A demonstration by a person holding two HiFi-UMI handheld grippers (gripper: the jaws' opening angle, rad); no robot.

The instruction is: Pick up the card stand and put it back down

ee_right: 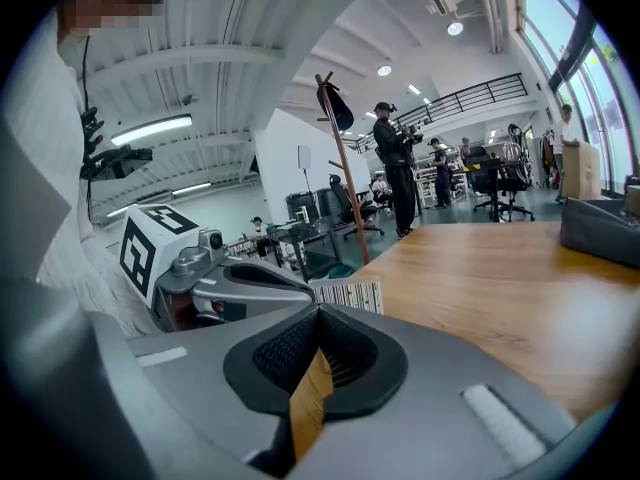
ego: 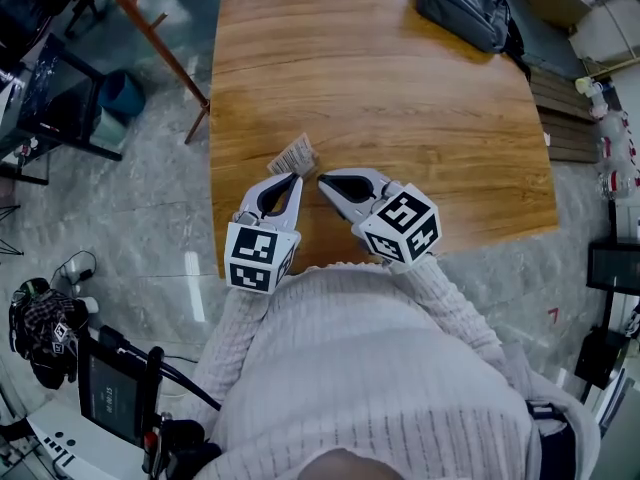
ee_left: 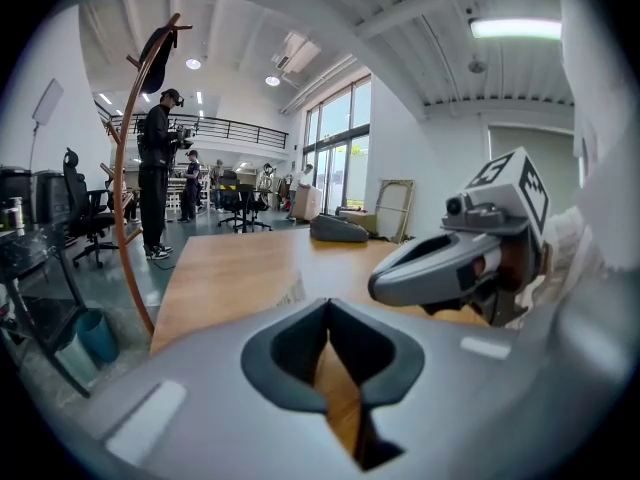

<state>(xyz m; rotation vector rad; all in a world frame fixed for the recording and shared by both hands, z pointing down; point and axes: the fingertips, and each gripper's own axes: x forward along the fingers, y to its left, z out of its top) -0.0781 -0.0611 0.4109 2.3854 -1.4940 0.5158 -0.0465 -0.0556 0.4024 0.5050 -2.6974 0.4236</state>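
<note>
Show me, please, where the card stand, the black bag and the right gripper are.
card stand (ego: 296, 155), head view, middle of its card
black bag (ego: 462, 6), head view, its top
right gripper (ego: 322, 179), head view, between its fingertips

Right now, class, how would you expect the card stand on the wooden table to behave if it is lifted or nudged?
The card stand looks thin and small, so probably very light. It stands upright on the smooth table, so a nudge may tip or slide it.
</note>
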